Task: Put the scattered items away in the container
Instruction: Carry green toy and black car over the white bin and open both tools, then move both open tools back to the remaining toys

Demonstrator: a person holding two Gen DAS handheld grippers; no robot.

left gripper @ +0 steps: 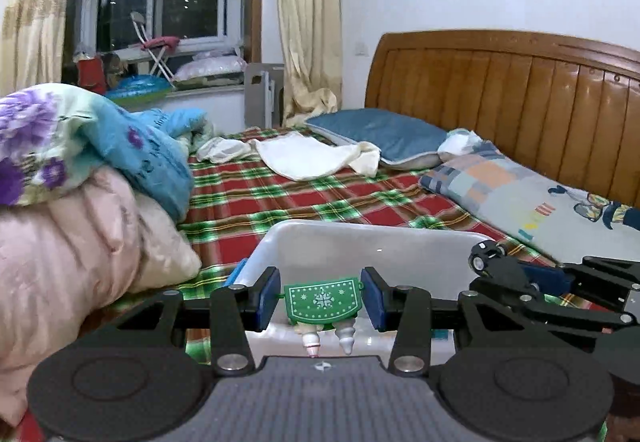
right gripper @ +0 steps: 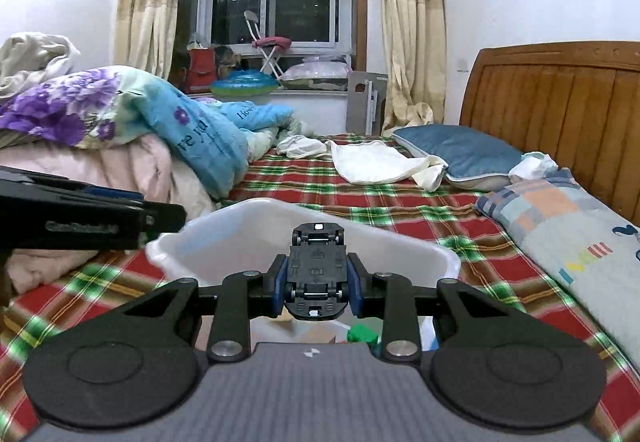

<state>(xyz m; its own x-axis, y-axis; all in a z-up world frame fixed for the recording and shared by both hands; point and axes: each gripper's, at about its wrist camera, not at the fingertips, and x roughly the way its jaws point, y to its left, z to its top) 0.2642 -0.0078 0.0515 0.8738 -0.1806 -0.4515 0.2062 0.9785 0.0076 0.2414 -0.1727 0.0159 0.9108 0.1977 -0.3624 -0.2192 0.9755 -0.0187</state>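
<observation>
A white plastic bin point(left gripper: 320, 238) stands on the plaid bed; it also shows in the right wrist view point(right gripper: 224, 230). My left gripper point(left gripper: 322, 298) is over the bin's near side with its jaws apart. A green snowflake-patterned toy point(left gripper: 322, 300) sits between the pads with small gaps at both sides, two white cones below it. My right gripper point(right gripper: 317, 278) is shut on a black toy car point(right gripper: 317, 270), underside up, above the bin. That gripper and car point(left gripper: 486, 254) show at the right in the left wrist view. A green block point(right gripper: 362, 334) lies inside the bin.
The bed has a red and green plaid sheet point(right gripper: 420, 226). A heap of quilts point(left gripper: 80, 170) lies to the left. Pillows point(left gripper: 520, 194) and a wooden headboard point(left gripper: 520, 90) are to the right. White cloths point(left gripper: 308, 154) lie further back.
</observation>
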